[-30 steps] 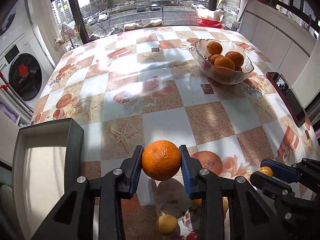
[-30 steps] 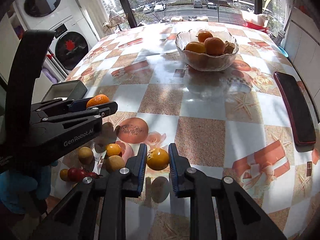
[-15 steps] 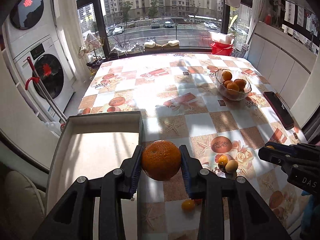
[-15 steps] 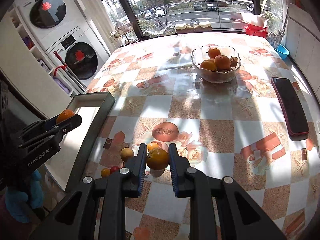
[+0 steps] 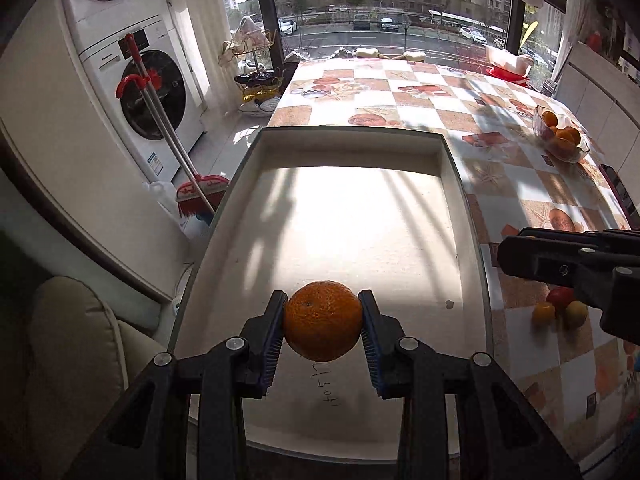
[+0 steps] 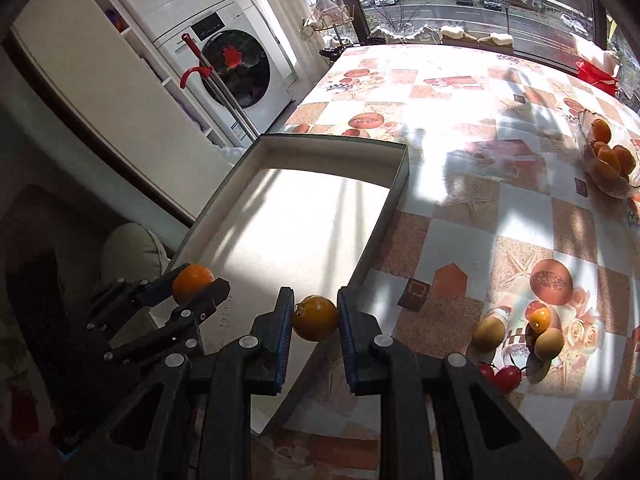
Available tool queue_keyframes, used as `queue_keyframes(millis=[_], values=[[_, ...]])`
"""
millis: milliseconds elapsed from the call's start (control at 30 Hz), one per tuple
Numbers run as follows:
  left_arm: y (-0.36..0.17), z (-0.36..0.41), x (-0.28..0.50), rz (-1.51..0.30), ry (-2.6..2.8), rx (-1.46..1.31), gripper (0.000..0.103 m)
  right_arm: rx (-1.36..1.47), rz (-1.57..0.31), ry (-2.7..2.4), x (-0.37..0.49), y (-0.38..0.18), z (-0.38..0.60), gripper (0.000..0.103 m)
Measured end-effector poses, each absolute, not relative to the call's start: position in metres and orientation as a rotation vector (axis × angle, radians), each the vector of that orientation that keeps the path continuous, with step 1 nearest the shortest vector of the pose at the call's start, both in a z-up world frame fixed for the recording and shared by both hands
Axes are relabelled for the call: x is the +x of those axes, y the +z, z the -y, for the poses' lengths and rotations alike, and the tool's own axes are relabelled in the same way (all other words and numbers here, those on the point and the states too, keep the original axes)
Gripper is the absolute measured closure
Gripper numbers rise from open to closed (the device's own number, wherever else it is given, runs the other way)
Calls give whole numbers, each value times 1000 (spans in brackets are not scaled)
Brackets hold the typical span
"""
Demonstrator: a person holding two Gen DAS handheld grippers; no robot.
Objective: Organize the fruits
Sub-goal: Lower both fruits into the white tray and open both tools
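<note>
My left gripper (image 5: 323,334) is shut on a large orange (image 5: 322,320) and hangs over the near part of a shallow white box (image 5: 352,216) with dark walls. In the right wrist view the same orange (image 6: 192,278) shows in the left gripper (image 6: 194,284) above the box (image 6: 304,216). My right gripper (image 6: 314,326) is shut on a small yellow-orange fruit (image 6: 315,317) above the box's right wall. Several small loose fruits (image 6: 536,330) lie on the tablecloth to the right, also seen as loose fruits (image 5: 560,310) in the left wrist view.
A glass bowl (image 6: 612,160) of oranges stands at the far right of the patterned table (image 6: 460,128). A dark phone (image 5: 620,194) lies near the right edge. Washing machines (image 5: 136,80), a red-handled broom (image 5: 168,136) and a cushion (image 5: 76,360) are left of the table.
Both grippers have swung left with their fruits, from over the tablecloth to over the white box. The loose fruits and the bowl now lie far to the right.
</note>
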State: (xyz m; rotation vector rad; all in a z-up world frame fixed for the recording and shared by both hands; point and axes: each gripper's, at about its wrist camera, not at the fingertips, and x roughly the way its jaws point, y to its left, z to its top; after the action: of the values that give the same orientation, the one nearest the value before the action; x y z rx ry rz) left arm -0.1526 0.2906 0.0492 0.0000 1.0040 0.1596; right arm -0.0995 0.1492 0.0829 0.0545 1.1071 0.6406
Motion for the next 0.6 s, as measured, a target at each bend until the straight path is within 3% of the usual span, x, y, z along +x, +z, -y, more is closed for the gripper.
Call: queue_keyframes(millis=[333, 367, 400, 433, 467, 533, 600], values=[[14, -317, -163, -1065, 168, -32, 65, -33, -1208, 661, -96, 40, -216, 77], [13, -318, -163, -1066, 163, -33, 63, -43, -1217, 652, -95, 38, -217, 77], [12, -319, -163, -1068, 161, -34, 44, -54, -1224, 645, -94, 35, -218, 77], [12, -319, -163, -1061, 164, -29, 32, -62, -1229, 640, -94, 33, -219, 71], [14, -320, -165, -1041, 176, -21, 12, -67, -1230, 639, -93, 32, -220, 49], [21, -319, -171, -985, 189, -3, 8, -68, -1222, 629, -93, 34, -219, 11], [26, -320, -175, -965, 181, 5, 8, -47, -1193, 626, -93, 44, -215, 8]])
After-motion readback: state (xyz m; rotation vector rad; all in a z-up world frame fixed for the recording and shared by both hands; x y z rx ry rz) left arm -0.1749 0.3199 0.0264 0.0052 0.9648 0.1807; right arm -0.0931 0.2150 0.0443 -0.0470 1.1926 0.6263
